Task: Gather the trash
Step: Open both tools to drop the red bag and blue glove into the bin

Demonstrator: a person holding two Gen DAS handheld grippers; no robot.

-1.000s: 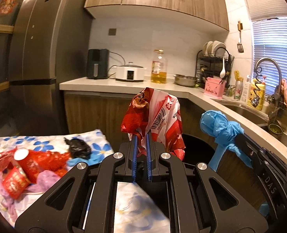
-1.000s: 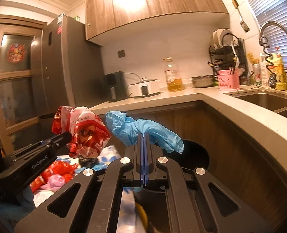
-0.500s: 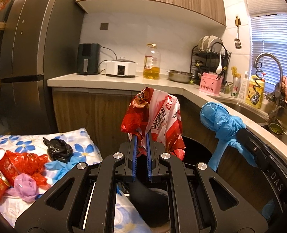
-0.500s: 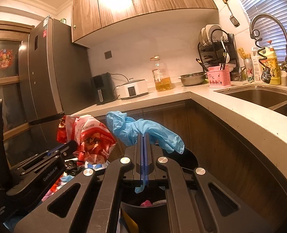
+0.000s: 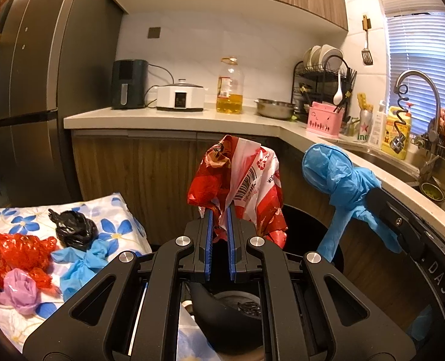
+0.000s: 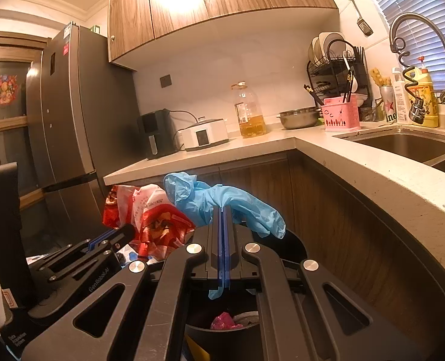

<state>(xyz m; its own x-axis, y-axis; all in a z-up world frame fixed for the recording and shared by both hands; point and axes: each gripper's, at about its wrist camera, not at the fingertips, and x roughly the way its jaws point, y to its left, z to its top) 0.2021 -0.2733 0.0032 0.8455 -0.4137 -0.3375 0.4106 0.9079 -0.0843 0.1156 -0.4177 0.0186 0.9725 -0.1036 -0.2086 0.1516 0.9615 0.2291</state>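
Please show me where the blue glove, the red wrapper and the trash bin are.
Blue glove [image 6: 210,198]: right wrist view, on its palm.
Red wrapper [image 5: 246,180]: left wrist view, on its barcode panel.
Trash bin [image 6: 294,242]: right wrist view, on its far rim.

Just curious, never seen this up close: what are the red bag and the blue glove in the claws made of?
Red bag: thin glossy plastic film, it seems; it crinkles, catches light and carries a printed barcode. Blue glove: likely thin nitrile or latex, matte; it droops limply in soft wrinkles.
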